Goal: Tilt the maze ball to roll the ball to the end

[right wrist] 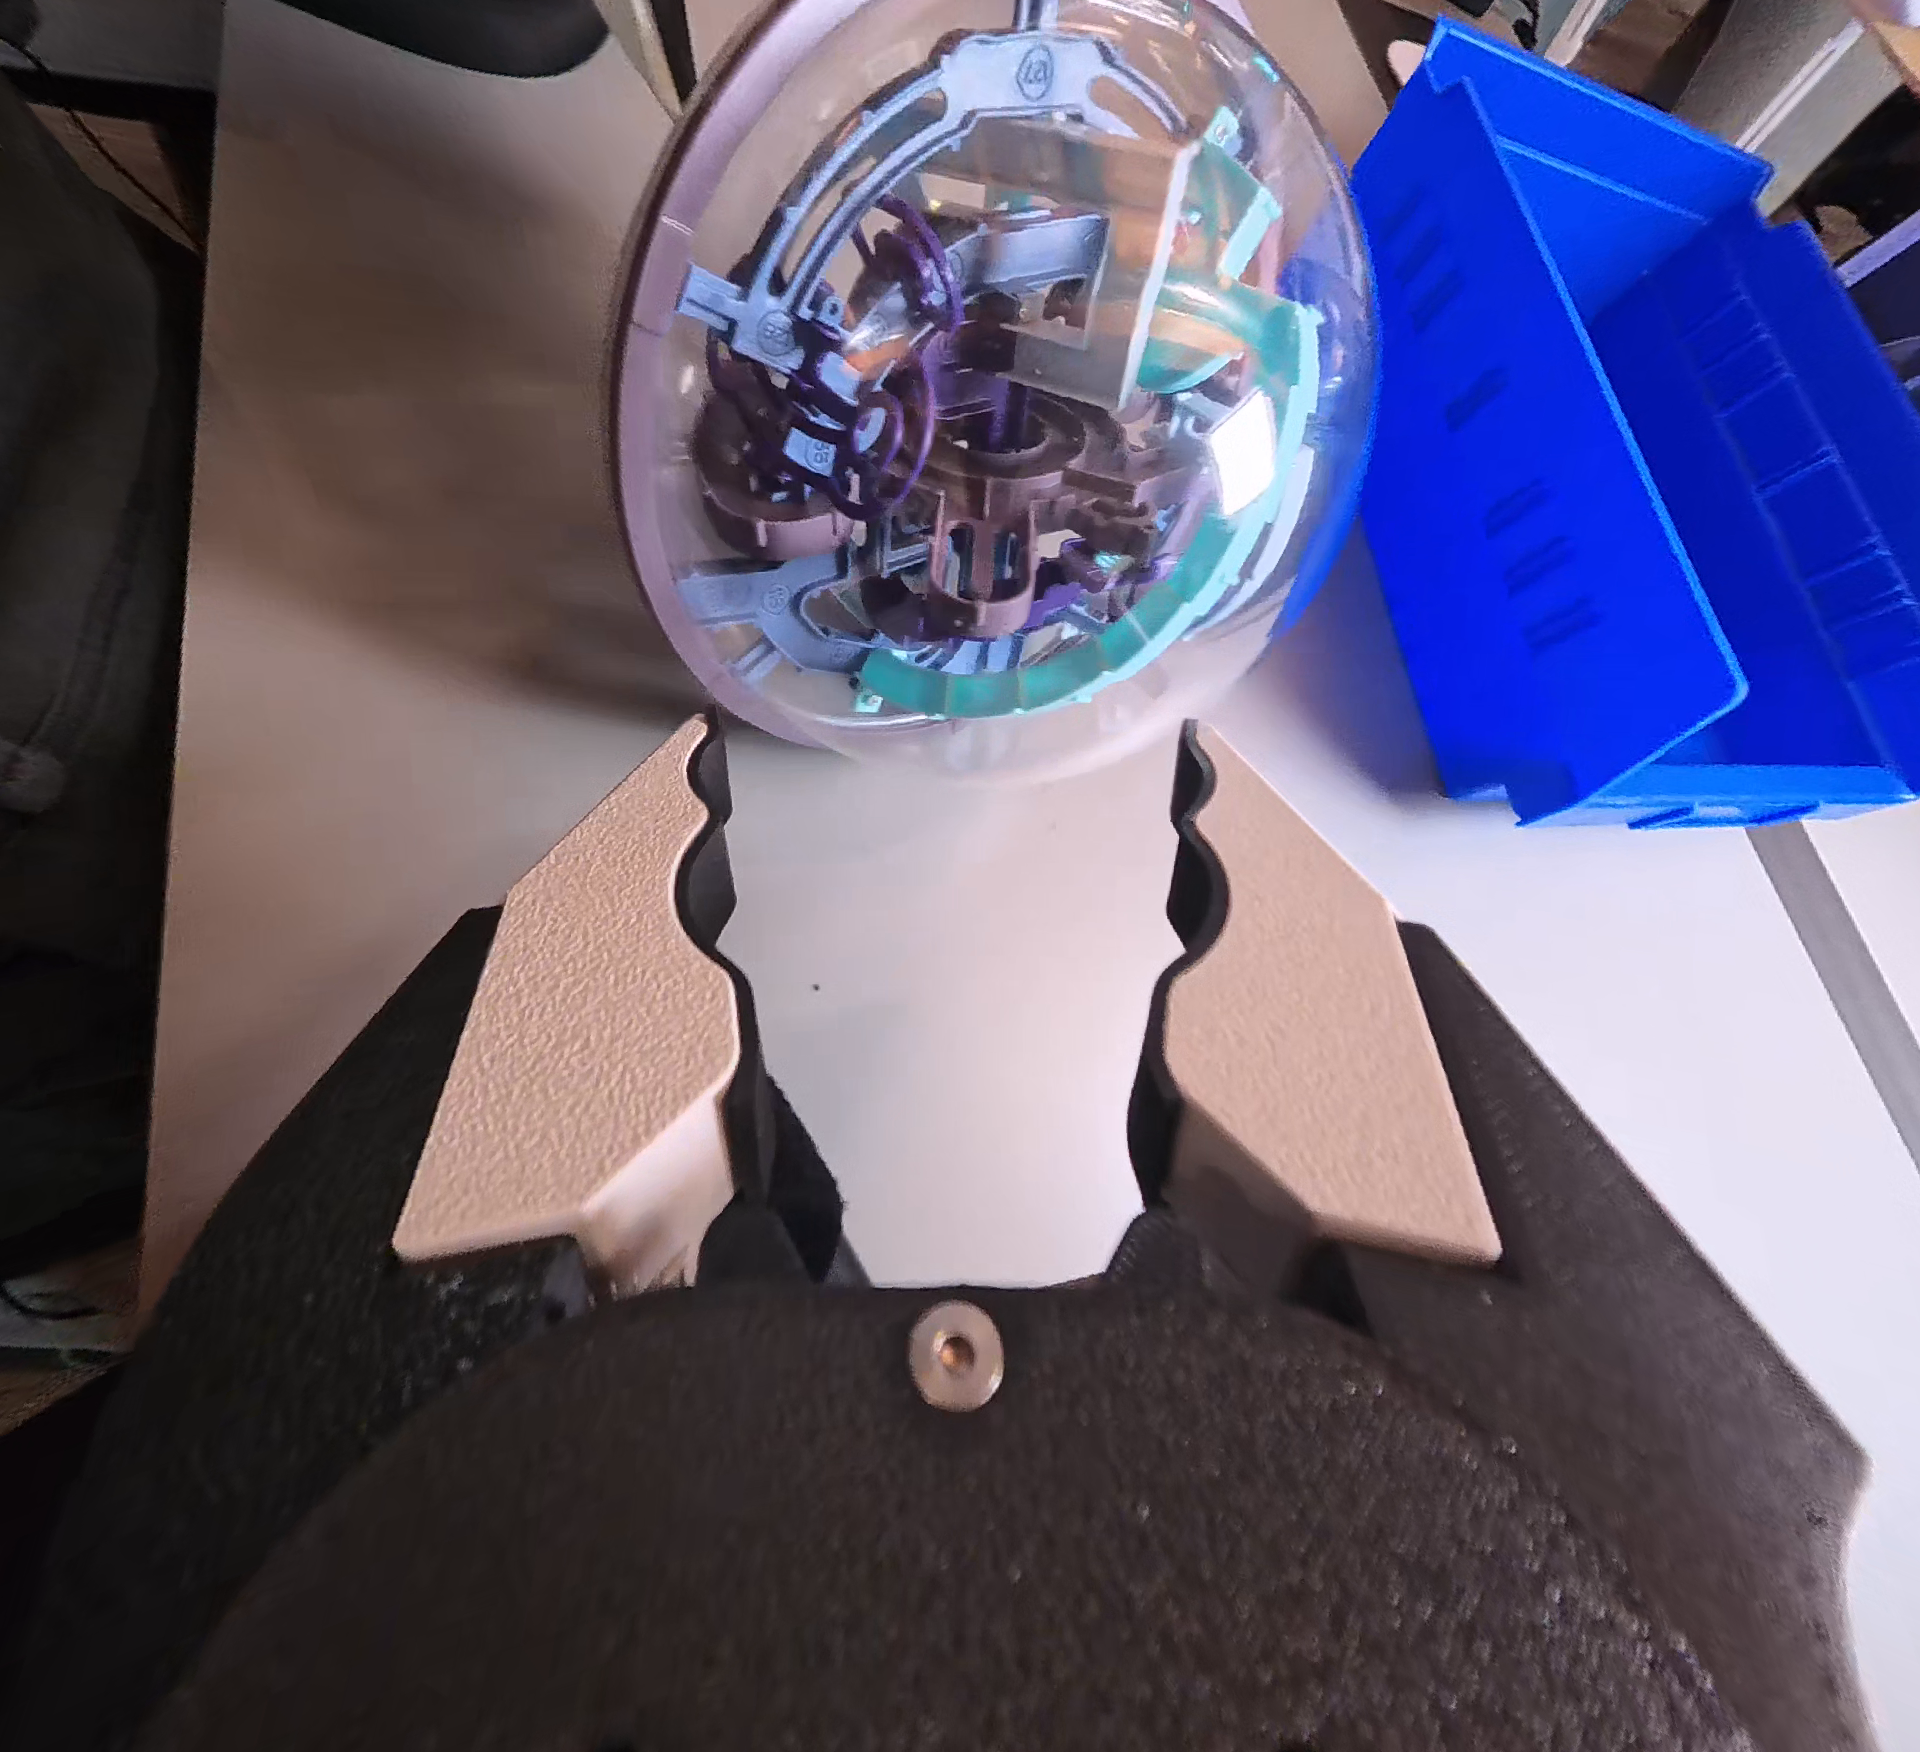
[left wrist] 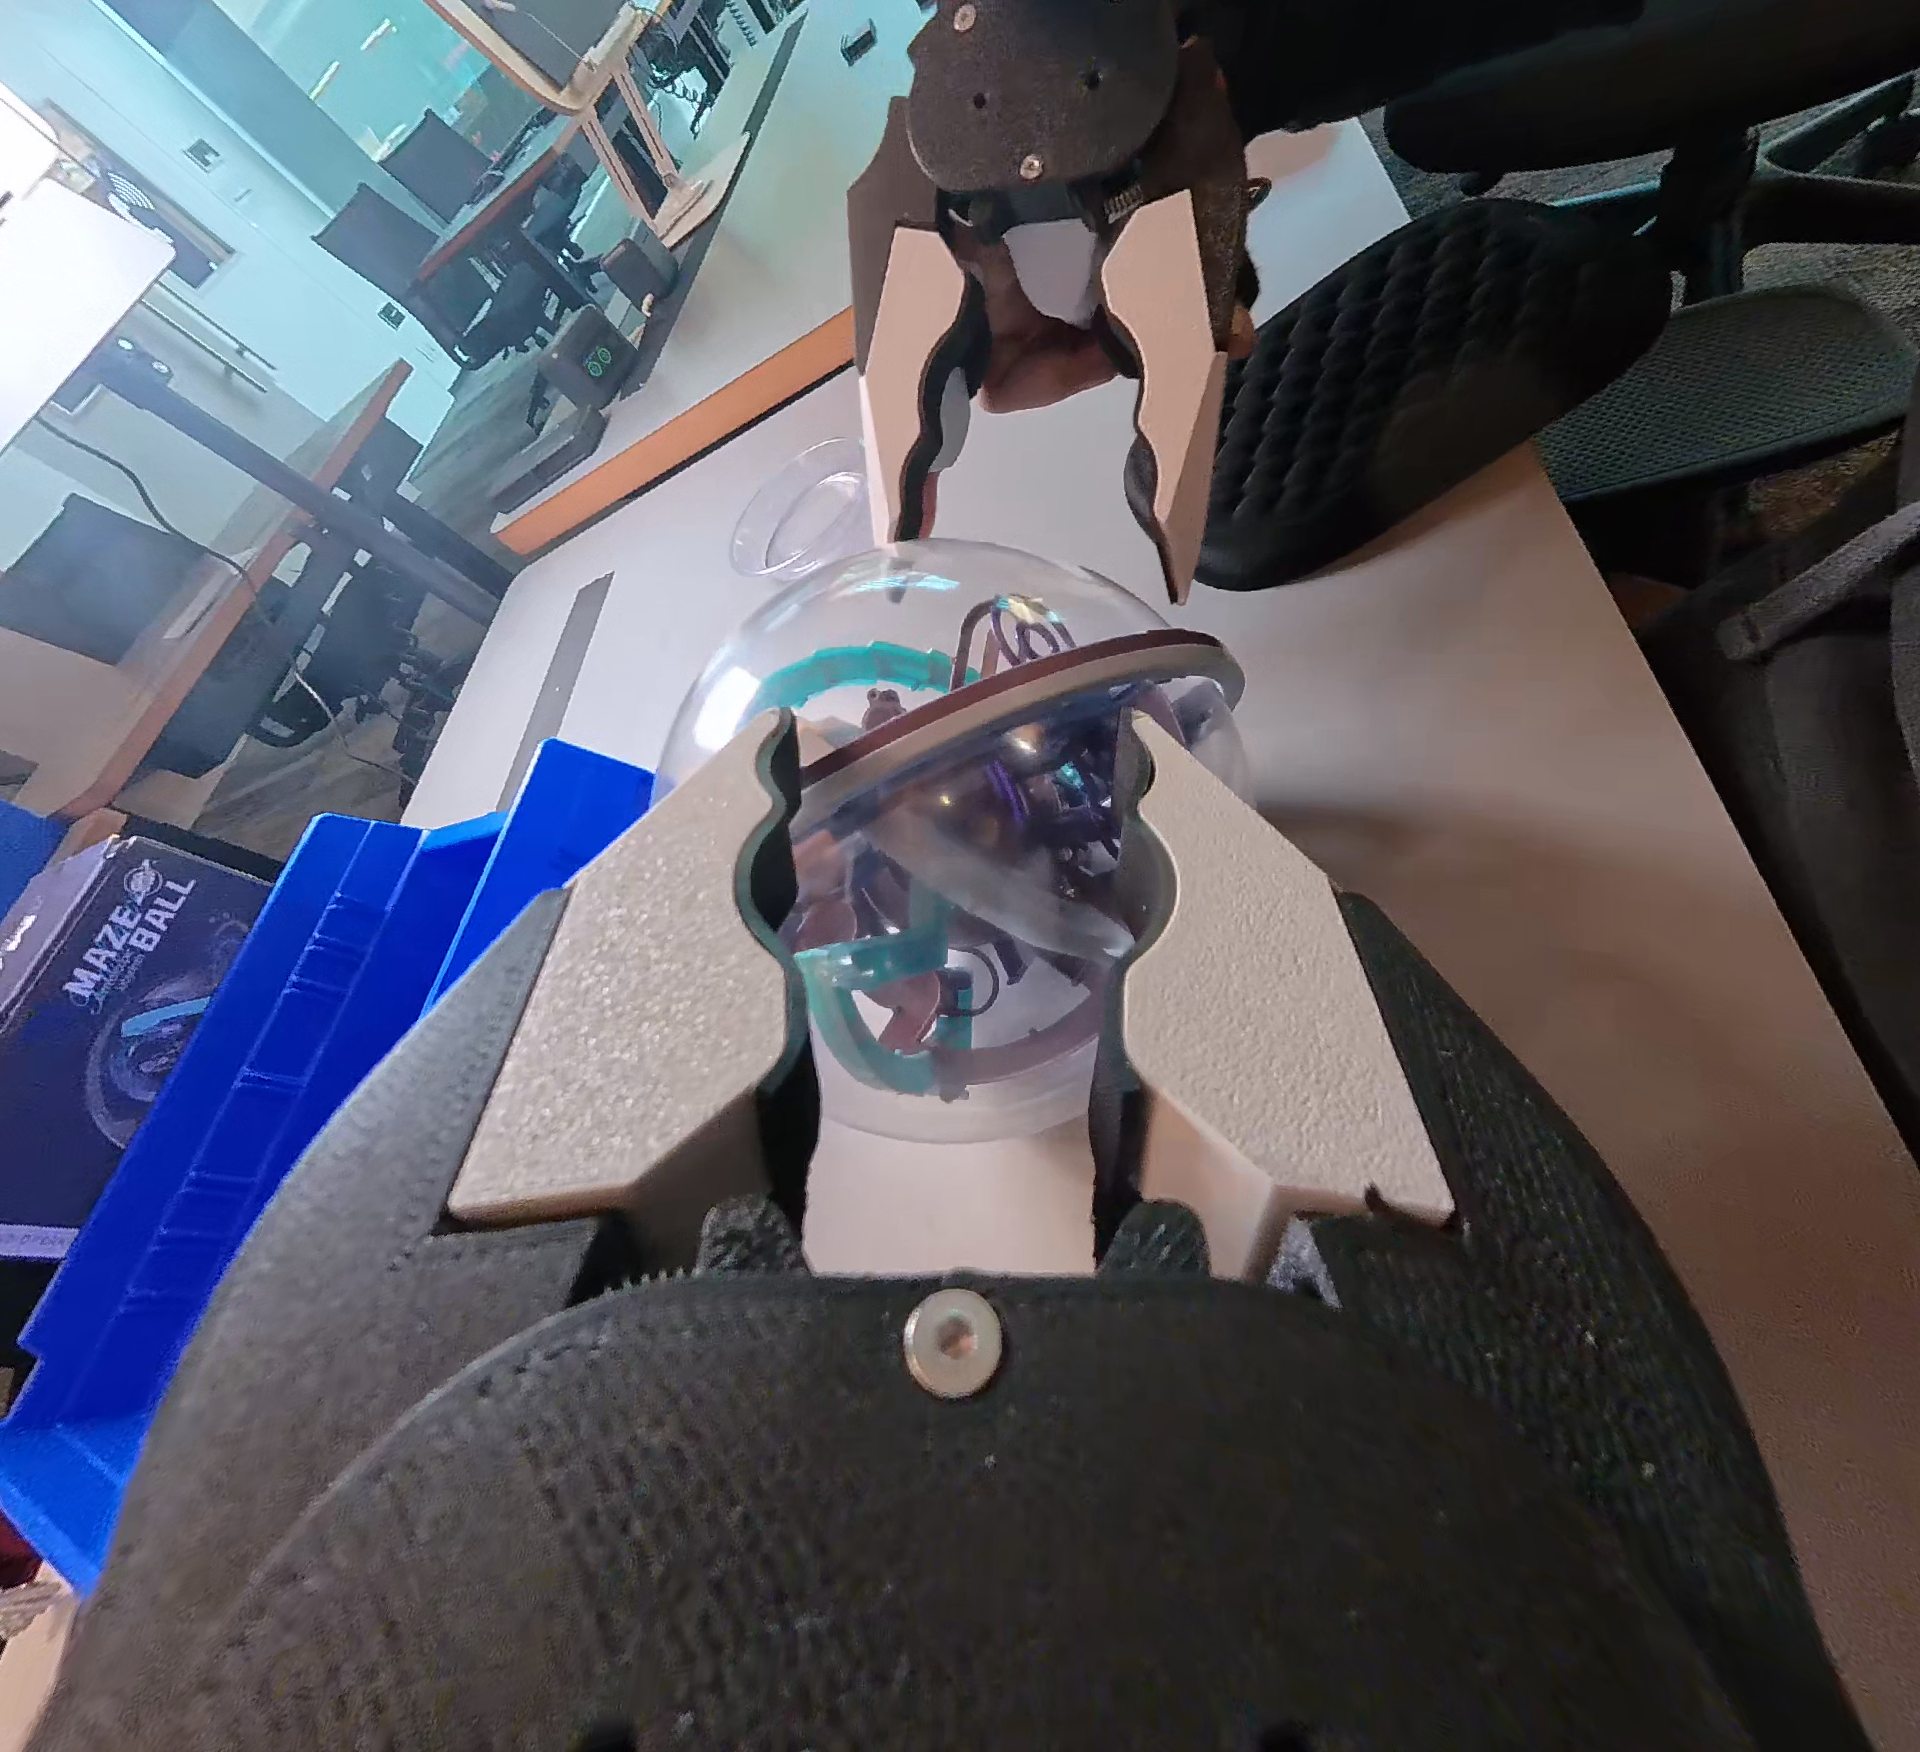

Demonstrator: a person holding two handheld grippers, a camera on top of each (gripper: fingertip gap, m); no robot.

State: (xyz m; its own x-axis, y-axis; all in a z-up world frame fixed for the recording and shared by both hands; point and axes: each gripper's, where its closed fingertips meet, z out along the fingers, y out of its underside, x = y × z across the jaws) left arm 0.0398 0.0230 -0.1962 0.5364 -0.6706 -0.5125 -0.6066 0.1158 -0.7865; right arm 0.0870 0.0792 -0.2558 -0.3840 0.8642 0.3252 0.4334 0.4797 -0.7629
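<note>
The maze ball is a clear sphere with teal, purple and brown tracks inside and a ring around its middle. My left gripper is shut on it, one finger on each side, and holds it tilted above the white table. My right gripper hangs open over the top of the sphere, its tips close to the shell. In the right wrist view the maze ball fills the middle, just beyond my open right gripper. I cannot make out the small ball inside.
A blue plastic bin sits on the table beside the sphere; it also shows in the left wrist view, with the toy's dark box next to it. A clear ring stand lies behind. Black mesh chairs stand at the table edge.
</note>
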